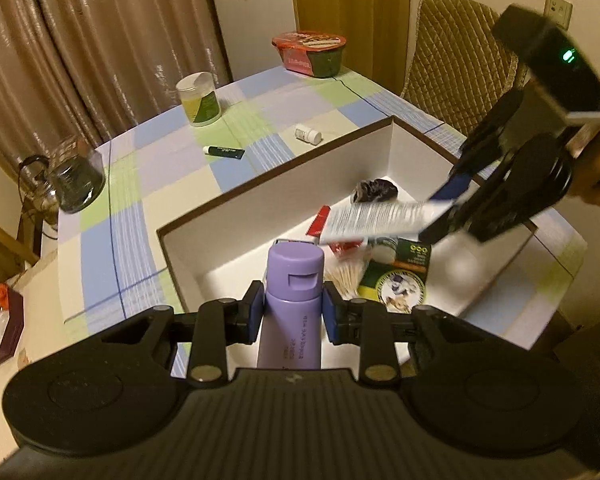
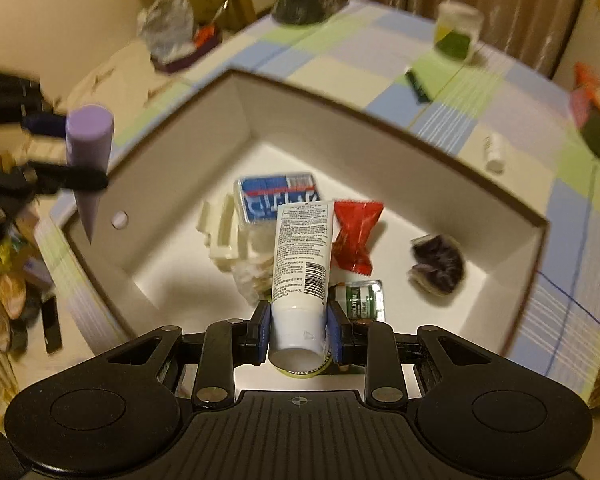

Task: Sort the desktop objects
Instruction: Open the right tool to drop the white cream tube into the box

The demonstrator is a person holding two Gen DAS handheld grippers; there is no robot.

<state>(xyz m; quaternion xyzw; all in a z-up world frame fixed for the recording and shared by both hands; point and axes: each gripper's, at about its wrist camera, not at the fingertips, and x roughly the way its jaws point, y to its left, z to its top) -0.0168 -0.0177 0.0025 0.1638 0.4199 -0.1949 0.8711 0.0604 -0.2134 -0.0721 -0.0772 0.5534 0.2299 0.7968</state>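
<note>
2 grippers are loaded at once over the open white box, which fills the middle of both views. The left gripper has its blue pads clamped on a purple bottle, low and centre in the left wrist view, with the cap pointing toward the box's near wall. In the right wrist view that same bottle shows at the left edge, above the box's left rim. The right gripper is closed on the cap end of a white tube, whose printed body hangs over the box floor in the lower middle of the frame.

Already lying in the box are a blue and white packet, a red wrapper, a dark crumpled bundle, a small green tin and a cream plastic piece. Outside it, toward the top of the left wrist view, a white-lidded jar, a dark green stick and a small white vial sit on the checked tablecloth.

I judge the step in hand to be carrying both held items into the box. Next, the tube needs lowering to a bare patch of floor before the jaws part; the bottle must clear the rim first.
</note>
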